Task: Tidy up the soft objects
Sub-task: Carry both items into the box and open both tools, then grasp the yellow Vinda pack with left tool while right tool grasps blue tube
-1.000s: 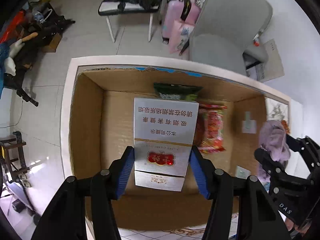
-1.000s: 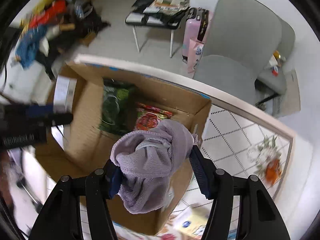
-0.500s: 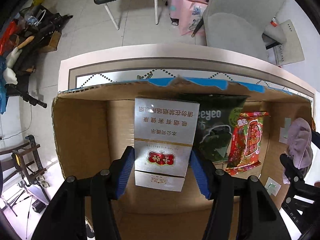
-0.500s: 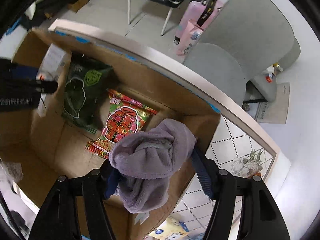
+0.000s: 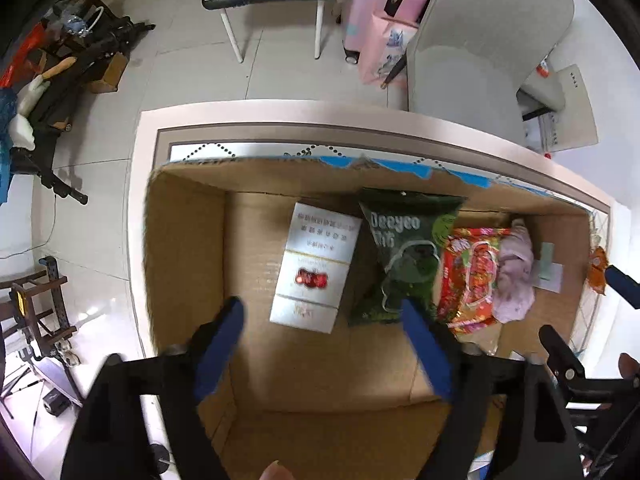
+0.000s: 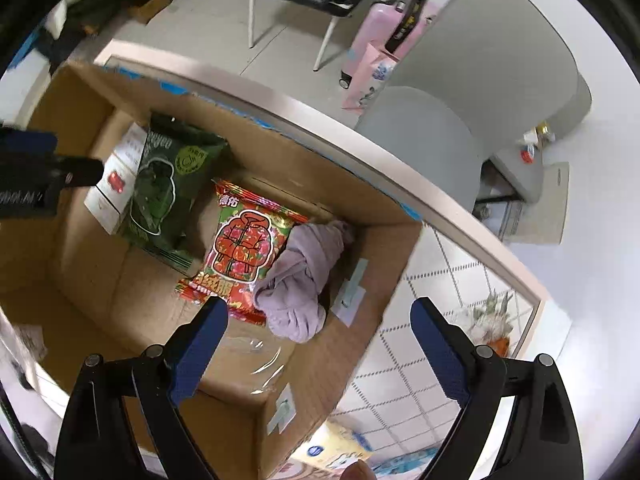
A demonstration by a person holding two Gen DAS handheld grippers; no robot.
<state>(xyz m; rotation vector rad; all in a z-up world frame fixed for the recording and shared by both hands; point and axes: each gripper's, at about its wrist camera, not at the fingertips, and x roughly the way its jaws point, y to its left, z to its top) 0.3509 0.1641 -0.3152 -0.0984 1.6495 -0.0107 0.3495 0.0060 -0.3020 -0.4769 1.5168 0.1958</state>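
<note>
- Pale floor tiles fill the background, with a grey chair (image 5: pixel 480 40) at 1 o'clock and a pink suitcase (image 5: pixel 376 4) at 12 o'clock in the left wrist view.
- On the bench (image 5: pixel 280 114), which has a tiled top and a pale rim, stands an open cardboard box (image 5: pixel 180 248).
- 4 things lie side by side on the box floor: a white carton (image 5: pixel 316 272) with a red emblem, a dark green snack bag (image 5: pixel 408 256), a red snack bag (image 6: pixel 244 248) and a lilac cloth (image 6: pixel 304 280).
- The lilac cloth lies bunched at the box's right end, touching the red snack bag and overlapping its edge, just beside the box wall.
- The left gripper (image 5: pixel 320 344) points down into the box; its fingers have just been opening and stand wide, nothing between them, the white carton lying free at 12 o'clock of them.
- The right gripper (image 6: pixel 316 336) hangs over the box's right end; its fingers have just been opening too, spread apart and pressing nothing, the lilac cloth resting below at 12 o'clock.
</note>
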